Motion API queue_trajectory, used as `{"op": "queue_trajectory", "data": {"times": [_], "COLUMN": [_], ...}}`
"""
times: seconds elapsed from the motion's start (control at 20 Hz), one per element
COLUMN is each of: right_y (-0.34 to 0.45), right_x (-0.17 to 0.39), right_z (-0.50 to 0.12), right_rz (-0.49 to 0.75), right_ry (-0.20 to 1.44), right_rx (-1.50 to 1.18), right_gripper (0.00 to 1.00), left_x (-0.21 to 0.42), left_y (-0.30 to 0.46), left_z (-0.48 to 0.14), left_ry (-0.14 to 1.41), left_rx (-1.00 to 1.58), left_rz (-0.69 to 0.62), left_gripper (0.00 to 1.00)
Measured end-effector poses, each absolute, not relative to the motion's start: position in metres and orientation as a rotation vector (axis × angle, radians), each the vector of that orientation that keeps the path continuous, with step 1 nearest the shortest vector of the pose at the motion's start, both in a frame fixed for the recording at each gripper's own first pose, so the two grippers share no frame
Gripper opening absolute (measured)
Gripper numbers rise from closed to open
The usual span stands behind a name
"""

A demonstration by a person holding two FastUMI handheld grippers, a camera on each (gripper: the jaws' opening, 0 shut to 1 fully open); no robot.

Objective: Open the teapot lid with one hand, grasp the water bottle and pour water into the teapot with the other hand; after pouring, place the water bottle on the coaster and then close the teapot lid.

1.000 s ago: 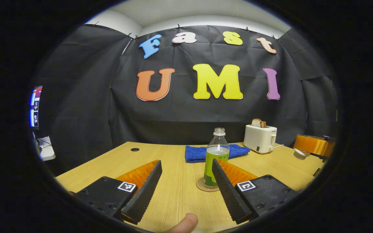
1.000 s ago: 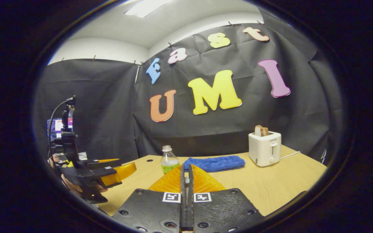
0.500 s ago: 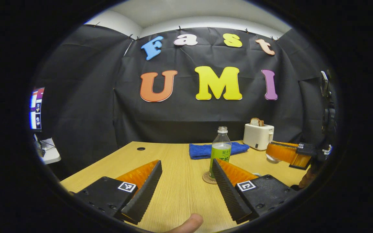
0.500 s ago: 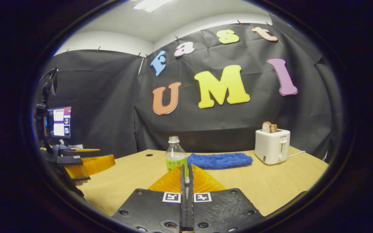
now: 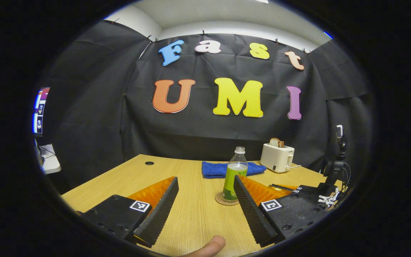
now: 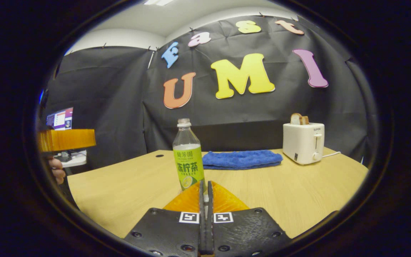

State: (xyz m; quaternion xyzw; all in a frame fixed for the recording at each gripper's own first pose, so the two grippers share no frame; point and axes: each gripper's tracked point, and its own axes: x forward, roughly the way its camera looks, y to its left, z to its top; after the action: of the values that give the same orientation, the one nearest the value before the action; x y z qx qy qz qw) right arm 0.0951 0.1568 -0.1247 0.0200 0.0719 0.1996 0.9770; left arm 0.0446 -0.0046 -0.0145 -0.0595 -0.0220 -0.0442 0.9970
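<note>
Left gripper view showed the left gripper (image 5: pixel 205 189) with its jaws spread wide and nothing between them. The bottle (image 5: pixel 234 175) stood upright on the round coaster (image 5: pixel 221 200), and this view was the one where the coaster could be seen under it. Behind the bottle lay the blue cloth (image 5: pixel 216 169), and the toaster (image 5: pixel 277 159) stood to the right of the bottle, farther back. A fingertip (image 5: pixel 209 247) poked in at the bottom edge, nearer than the bottle. Far to the right of the bottle, part of the right gripper's body and its cable could be seen at the edge of the table (image 5: pixel 127 178).

Right gripper view showed the right gripper (image 6: pixel 205 189) with its jaws pressed together; I could not tell if anything thin was between them. The bottle (image 6: pixel 188 157) stood just past the fingertips, and its foot was hidden behind them. The left gripper (image 6: pixel 66 140) showed as a flat shape far to the left of the bottle, with a hand (image 6: pixel 56 171) under it. I could not see the teapot or its lid clearly.

Half a second before, the bottle looked smaller and farther off in the right gripper view; now it looked much bigger and closer. In the left gripper view the right gripper had dropped lower, down near the table edge. The bottle had stayed on the coaster.
</note>
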Motion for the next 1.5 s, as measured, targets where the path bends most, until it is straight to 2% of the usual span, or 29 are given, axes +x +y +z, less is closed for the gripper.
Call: {"op": "queue_trajectory", "data": {"times": [0.7, 1.05, 1.25, 1.4, 1.5], "right_y": [0.163, 0.162, 0.157, 0.160, 0.154], "right_x": [0.091, 0.095, 0.096, 0.085, 0.079], "right_z": [-0.128, -0.139, -0.137, -0.124, -0.108], "right_rz": [0.399, 0.396, 0.365, 0.381, 0.359], "right_ry": [0.121, 0.193, 0.201, 0.192, 0.167], "right_rx": [0.006, 0.028, 0.011, 0.025, 0.015], "right_gripper": [0.00, 0.00, 0.10, 0.45, 0.58], "left_x": [0.057, 0.060, 0.058, 0.056, 0.052], "left_y": [-0.002, -0.007, -0.009, -0.006, -0.010], "left_z": [-0.032, -0.037, -0.039, -0.036, -0.037], "left_ry": [-0.015, -0.002, 0.009, 0.016, 0.044], "left_rx": [-0.083, -0.071, -0.070, -0.093, -0.130], "left_rz": [-0.071, -0.080, -0.086, -0.079, -0.099], "left_gripper": [0.97, 0.97, 0.97, 0.97, 0.97]}}
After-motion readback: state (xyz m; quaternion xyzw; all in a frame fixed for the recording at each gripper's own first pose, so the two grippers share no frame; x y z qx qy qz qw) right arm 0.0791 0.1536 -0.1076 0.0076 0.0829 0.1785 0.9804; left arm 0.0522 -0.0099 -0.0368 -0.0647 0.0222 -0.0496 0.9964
